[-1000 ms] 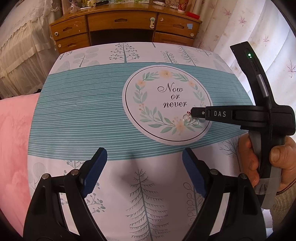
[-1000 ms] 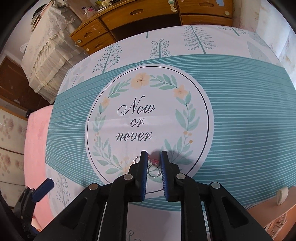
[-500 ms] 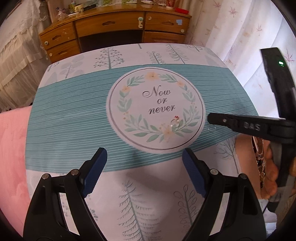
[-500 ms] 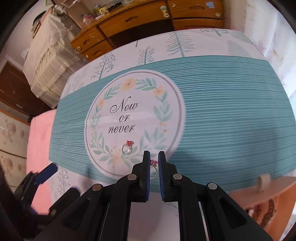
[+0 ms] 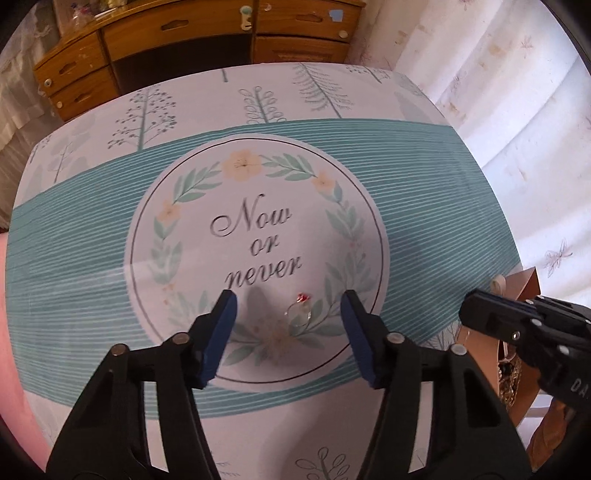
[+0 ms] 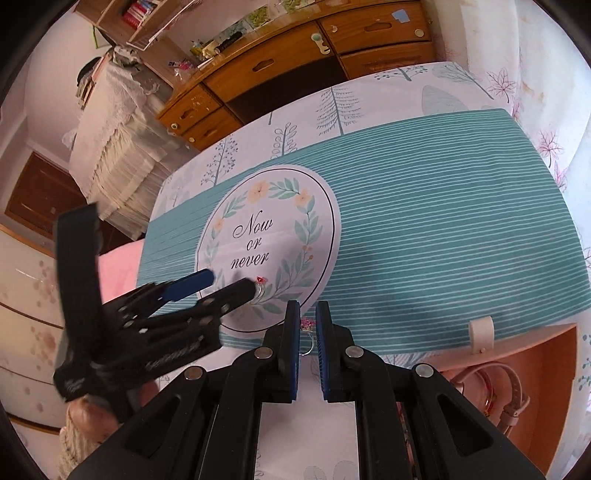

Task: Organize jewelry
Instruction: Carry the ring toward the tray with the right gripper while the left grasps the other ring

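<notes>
A silver ring with a red stone (image 5: 301, 311) lies on the round "Now or never" print of the tablecloth (image 5: 424, 206). My left gripper (image 5: 288, 321) stands over it with the ring between its blue fingers; the jaws are closing and the pads are still apart from it. In the right wrist view the same ring (image 6: 260, 288) sits just off the left gripper (image 6: 231, 282). My right gripper (image 6: 307, 332) is shut on a second ring with a pink stone (image 6: 308, 326), held above the table's near edge. It also shows at the right of the left wrist view as the right gripper (image 5: 468, 309).
An open jewelry box (image 6: 554, 354) with a pink-orange inside holds watch straps and bracelets at the lower right, beside the table. A wooden desk (image 5: 207, 33) with drawers stands behind the table. A pink cover (image 6: 114, 266) lies to the left.
The right gripper lifted one ring off the print and carried it right, toward the box. The left gripper moved in over the remaining ring and its jaws narrowed.
</notes>
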A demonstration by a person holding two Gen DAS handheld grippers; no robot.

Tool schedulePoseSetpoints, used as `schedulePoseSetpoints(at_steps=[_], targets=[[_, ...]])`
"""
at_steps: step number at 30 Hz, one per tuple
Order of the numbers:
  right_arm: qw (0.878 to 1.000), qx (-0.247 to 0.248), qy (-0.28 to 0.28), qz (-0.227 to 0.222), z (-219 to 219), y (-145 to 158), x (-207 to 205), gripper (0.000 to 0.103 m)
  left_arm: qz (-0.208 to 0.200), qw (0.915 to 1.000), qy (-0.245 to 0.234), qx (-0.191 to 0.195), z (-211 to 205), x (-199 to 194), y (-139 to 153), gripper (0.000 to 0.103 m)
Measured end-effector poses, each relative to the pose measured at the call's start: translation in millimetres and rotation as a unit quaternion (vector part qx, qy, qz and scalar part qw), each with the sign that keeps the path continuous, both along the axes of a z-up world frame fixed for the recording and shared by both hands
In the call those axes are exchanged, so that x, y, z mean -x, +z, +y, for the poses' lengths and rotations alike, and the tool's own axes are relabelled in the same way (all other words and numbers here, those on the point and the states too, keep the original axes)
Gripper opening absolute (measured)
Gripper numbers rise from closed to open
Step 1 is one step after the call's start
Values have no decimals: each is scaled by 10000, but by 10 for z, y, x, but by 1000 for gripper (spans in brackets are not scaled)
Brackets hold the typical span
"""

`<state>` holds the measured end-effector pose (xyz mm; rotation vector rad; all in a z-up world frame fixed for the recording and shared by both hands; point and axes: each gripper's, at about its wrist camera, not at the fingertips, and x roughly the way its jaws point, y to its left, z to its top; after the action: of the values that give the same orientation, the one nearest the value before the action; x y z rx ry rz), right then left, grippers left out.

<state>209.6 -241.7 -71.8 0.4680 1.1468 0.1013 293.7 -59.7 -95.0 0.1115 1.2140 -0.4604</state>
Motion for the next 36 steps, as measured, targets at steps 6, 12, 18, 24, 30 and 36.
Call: schedulePoseSetpoints(at_steps=[6, 12, 18, 24, 30, 36], targets=[[10000, -53, -12, -58, -56, 72, 36, 9, 82, 9990, -368, -240, -210, -16, -59, 34], [9998, -171, -37, -135, -88, 140, 56, 9, 191, 9981, -450, -367, -305, -56, -132, 23], [9997, -204, -27, -164, -62, 158, 84, 9, 284, 9975, -491, -433, -335, -98, -171, 15], [9996, -206, -25, -167, -61, 160, 100, 9, 246, 9973, -477, -501, -367, -116, -184, 9], [9996, -190, 3, -191, -84, 193, 122, 9, 298, 9961, -487, -677, -358, -110, -192, 9], [9994, -227, 18, -259, -85, 252, 149, 9, 443, 9945, -611, -730, -367, -94, -191, 9]])
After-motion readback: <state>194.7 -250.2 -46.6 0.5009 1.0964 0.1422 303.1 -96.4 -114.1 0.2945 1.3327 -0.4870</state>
